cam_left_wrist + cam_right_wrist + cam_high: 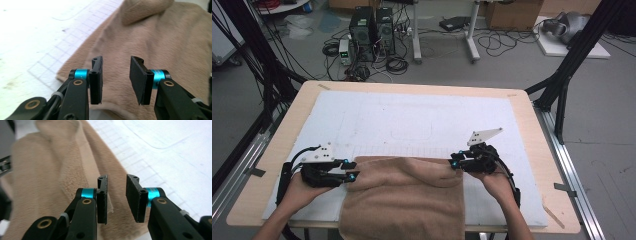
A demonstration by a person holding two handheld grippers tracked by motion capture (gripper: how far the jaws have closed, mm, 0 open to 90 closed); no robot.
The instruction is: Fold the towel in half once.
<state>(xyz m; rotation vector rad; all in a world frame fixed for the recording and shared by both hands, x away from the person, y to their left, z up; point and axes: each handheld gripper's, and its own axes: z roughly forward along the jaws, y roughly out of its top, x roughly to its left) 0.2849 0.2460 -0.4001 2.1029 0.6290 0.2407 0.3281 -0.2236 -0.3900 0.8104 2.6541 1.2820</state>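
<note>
The tan towel [404, 197] lies folded on the white mat [422, 117], at the near edge of the wooden table [532, 125], with its near portion hanging over that edge. Its far fold runs left to right between the two grippers.

The left gripper [352, 175] sits at the towel's far left corner. In the left gripper view its jaws stand apart with no cloth between the pads [96, 80]; the towel lies just beyond and beneath them. The right gripper [455, 162] sits at the far right corner. In the right gripper view its jaws are likewise parted, and the towel's doubled edge [77, 157] runs past the left pad without being pinched.

Judged step: the fold has been laid down and both corners are free of the jaws.

Procedure for doing it well:
1. Keep both pairs of jaws spread until the pads are fully clear of the pile, so no loop of cloth snags.
2. Draw each hand outward and level, away from the towel, not upward.
3. Check that the far edge lies straight and the corners match.
4. If a corner has lifted, press it flat before the next fold.
</note>
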